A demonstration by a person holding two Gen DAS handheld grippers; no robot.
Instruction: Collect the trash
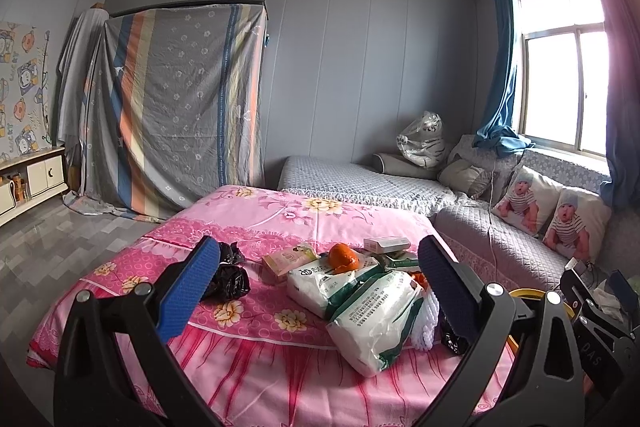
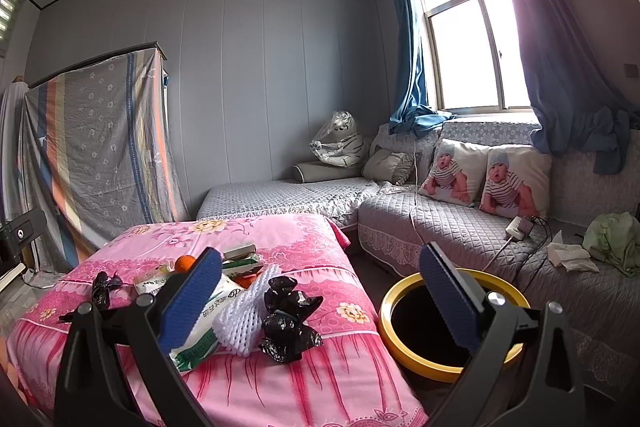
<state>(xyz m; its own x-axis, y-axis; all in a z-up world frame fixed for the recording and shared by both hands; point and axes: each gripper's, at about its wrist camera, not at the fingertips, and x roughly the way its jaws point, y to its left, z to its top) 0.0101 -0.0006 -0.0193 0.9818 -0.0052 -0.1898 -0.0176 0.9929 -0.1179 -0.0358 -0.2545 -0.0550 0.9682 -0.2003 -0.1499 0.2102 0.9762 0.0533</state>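
Grey panelled walls and a bright window frame the room, with a quilted grey sofa (image 2: 460,227) along the far and right sides, and in front of it we face a bed under a pink flowered cover (image 2: 280,239), where the trash has been heaped toward the near right corner. We judge that heap sits there so it lies close to the yellow-rimmed bin (image 2: 394,311), which stands on the floor just right of the bed with its dark mouth facing up, ready for a short carry. Largest in the pile are two white-and-green plastic packs (image 1: 360,307), lying flat, their long axes running from near right to far left. Beside them a white foam net (image 2: 244,315) leans against a crumpled black bag (image 2: 288,319); another black bag (image 1: 226,277) lies apart to the left. An orange peel (image 1: 343,257) tops the heap, with small cartons (image 1: 386,244) behind. Our left gripper (image 1: 318,293) hangs spread wide and empty over the packs; our right gripper (image 2: 320,299) is likewise wide apart and empty, between heap and bin.
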